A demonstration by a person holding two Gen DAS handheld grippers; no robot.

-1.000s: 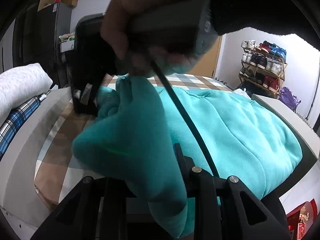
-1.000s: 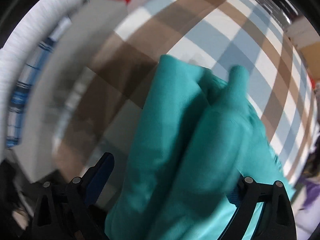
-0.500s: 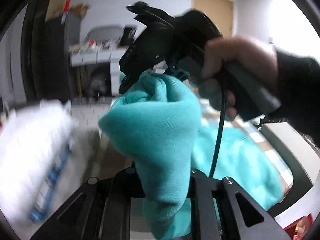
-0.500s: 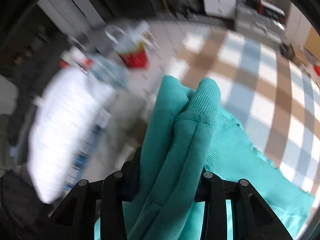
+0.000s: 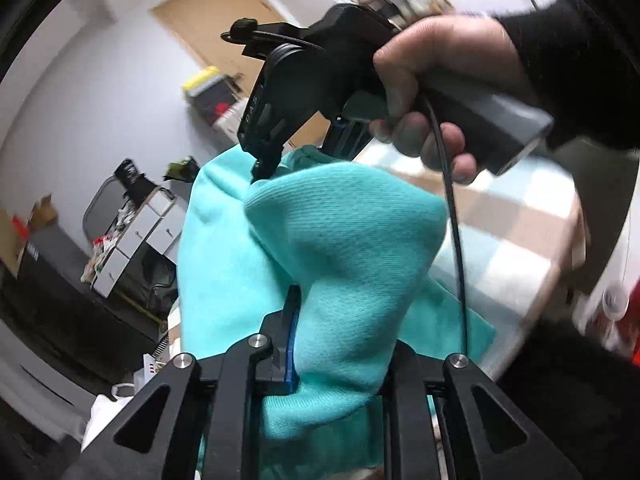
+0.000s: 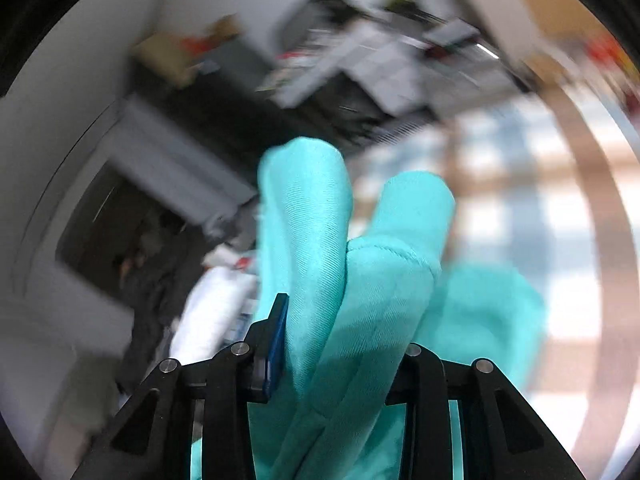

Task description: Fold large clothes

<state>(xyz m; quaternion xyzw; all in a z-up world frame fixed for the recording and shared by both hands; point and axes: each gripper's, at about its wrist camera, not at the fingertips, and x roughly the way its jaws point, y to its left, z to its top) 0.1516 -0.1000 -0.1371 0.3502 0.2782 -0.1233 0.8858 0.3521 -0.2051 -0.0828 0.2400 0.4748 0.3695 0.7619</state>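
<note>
The teal sweatshirt (image 5: 344, 248) is lifted off the bed (image 5: 516, 236), bunched between both my grippers, with its lower part trailing down toward the checked bedcover. My left gripper (image 5: 340, 360) is clamped on a thick ribbed fold of it; the cloth fills the gap between the blue pads and bulges up over them. My right gripper (image 6: 340, 360) has just been closing and now pinches two rolled folds of the same sweatshirt (image 6: 352, 264), which stand up side by side from between its jaws. In the left wrist view the right gripper (image 5: 264, 168) appears from outside, its tip buried in the top edge of the fabric, held by my right hand (image 5: 436, 92) in a black sleeve, with a black cable (image 5: 456, 240) hanging from the handle across the cloth. Behind the sweatshirt: a wooden door (image 5: 224, 28), white wall, a cluttered set of white drawers (image 5: 136, 236). The right wrist view is motion-blurred; background detail there is unreadable.
</note>
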